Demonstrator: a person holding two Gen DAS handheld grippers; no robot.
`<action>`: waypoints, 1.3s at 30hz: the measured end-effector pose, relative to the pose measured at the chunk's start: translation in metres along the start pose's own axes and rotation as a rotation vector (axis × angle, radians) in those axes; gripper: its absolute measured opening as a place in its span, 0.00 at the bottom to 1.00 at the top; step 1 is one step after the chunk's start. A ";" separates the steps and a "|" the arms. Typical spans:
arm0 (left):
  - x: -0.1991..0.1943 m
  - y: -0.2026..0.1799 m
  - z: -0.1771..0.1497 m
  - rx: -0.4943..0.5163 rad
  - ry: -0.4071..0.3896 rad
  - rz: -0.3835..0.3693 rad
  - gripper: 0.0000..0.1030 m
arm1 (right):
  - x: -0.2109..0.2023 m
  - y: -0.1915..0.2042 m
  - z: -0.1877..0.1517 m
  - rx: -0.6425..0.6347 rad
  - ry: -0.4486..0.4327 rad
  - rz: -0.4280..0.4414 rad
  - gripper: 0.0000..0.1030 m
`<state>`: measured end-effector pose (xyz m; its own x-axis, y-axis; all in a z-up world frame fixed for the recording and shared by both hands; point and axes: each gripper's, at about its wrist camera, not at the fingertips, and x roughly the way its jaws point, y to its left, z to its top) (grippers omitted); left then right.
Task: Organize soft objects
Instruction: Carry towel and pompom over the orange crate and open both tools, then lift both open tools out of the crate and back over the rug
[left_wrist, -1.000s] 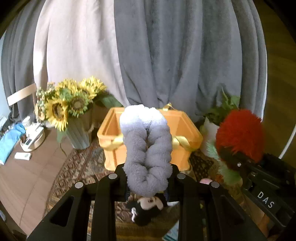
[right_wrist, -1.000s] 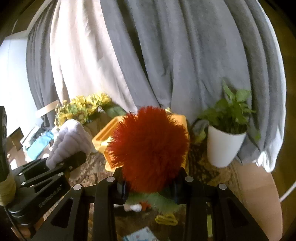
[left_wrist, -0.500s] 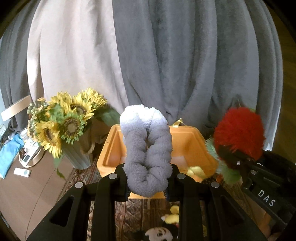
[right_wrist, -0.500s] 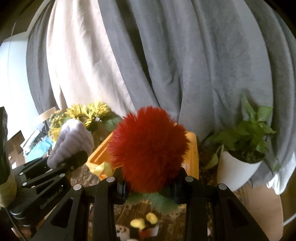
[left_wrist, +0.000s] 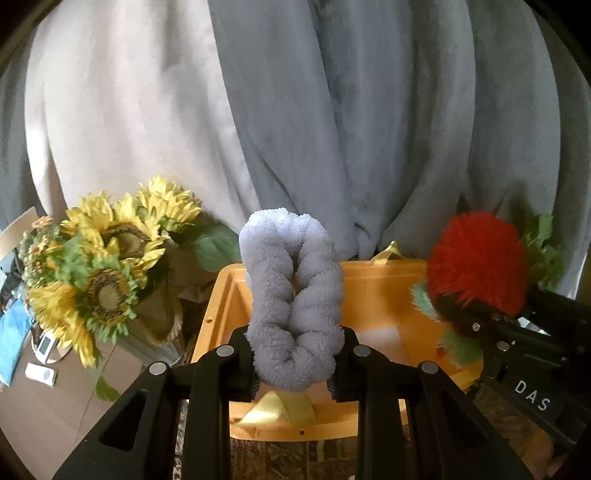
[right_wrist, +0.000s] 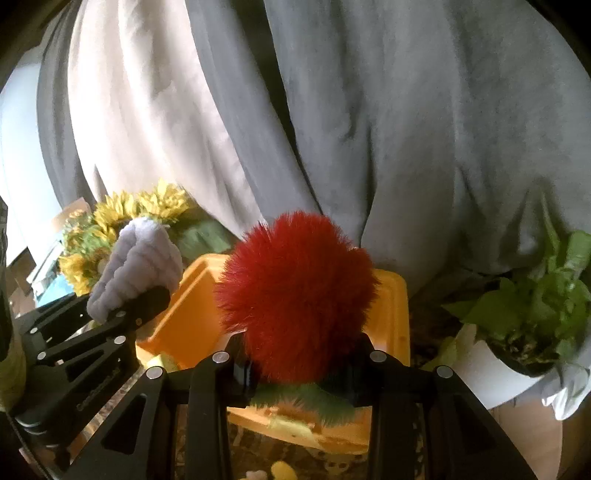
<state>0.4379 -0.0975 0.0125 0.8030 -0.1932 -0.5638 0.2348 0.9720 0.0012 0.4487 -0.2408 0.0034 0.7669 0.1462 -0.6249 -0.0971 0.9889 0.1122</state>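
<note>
Left claw is pinching the grey plush loop; right claw is clamping the red pom-pom toy. Both are hanging over the orange bin. Advice: lower well inside the walls before letting go.

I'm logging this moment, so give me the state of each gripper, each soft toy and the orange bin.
Left gripper: shut on the grey plush.
Grey plush: held upright above the bin.
Right gripper: shut on the red fluffy toy.
Red fluffy toy: held above the bin.
Orange bin: open-topped, yellow ribbon on its front.
</note>
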 end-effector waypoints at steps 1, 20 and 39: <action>0.006 -0.001 0.001 0.008 0.011 0.003 0.26 | 0.005 -0.001 0.002 -0.004 0.015 -0.001 0.34; 0.063 -0.004 -0.008 0.075 0.165 0.018 0.57 | 0.057 -0.015 -0.002 -0.007 0.157 -0.034 0.58; -0.029 -0.003 -0.017 0.027 0.034 0.076 0.93 | -0.038 -0.029 -0.016 0.070 0.014 -0.096 0.64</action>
<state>0.4052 -0.0927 0.0150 0.8001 -0.1134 -0.5891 0.1888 0.9797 0.0678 0.4123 -0.2744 0.0120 0.7617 0.0513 -0.6459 0.0219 0.9943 0.1048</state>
